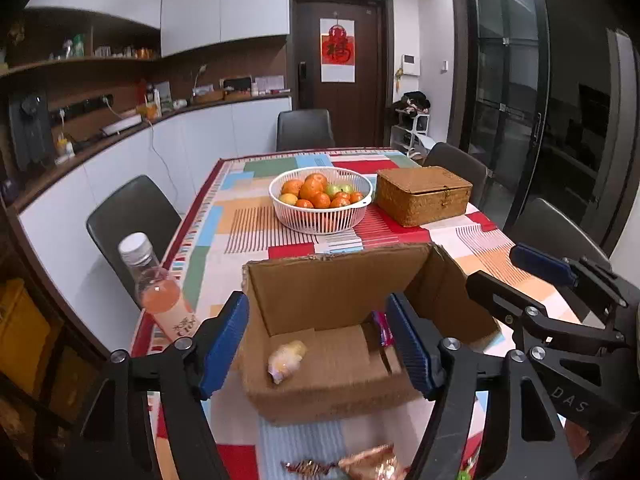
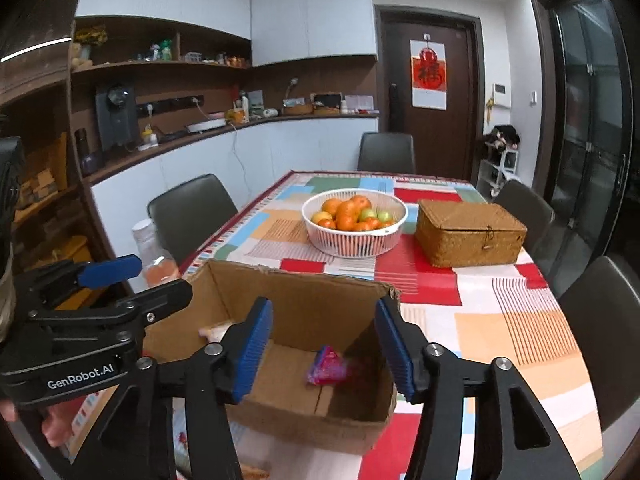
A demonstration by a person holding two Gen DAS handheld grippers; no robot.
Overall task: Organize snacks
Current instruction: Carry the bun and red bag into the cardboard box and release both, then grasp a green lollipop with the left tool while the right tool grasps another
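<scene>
Both grippers poised over the open cardboard box (image 1: 332, 344) at centre frame, jaws of each spread apart with nothing between the pads. In the left wrist view, left gripper (image 1: 320, 348) low in the frame, a pale yellow wrapped snack (image 1: 286, 360) blurred on the box floor between its fingers, looking just dropped rather than settled. In the right wrist view, right gripper (image 2: 324, 354) likewise bracketing a pink wrapped snack (image 2: 328, 366) on the floor toward the right side of the box. More wrapped snacks (image 1: 360, 466) loose on the tablecloth (image 1: 500, 256) at the bottom edge of the left view, near side of the box, so sorting judged only partly done. Best next: lift both clear of the box walls before swinging back, since the near rim sits close under the fingers and a snag could drag the light box. Then down onto one loose wrapper at a time, pads square across its middle, not on the twisted ends, which would likely slip. Worth minding the drink bottle (image 1: 156, 292) at left of frame, right by the table edge and close to the left finger (image 1: 222, 344), easily tipped. Fruit basket (image 1: 320, 198) and woven box (image 1: 424, 194) upper centre, well apart, no hindrance.
</scene>
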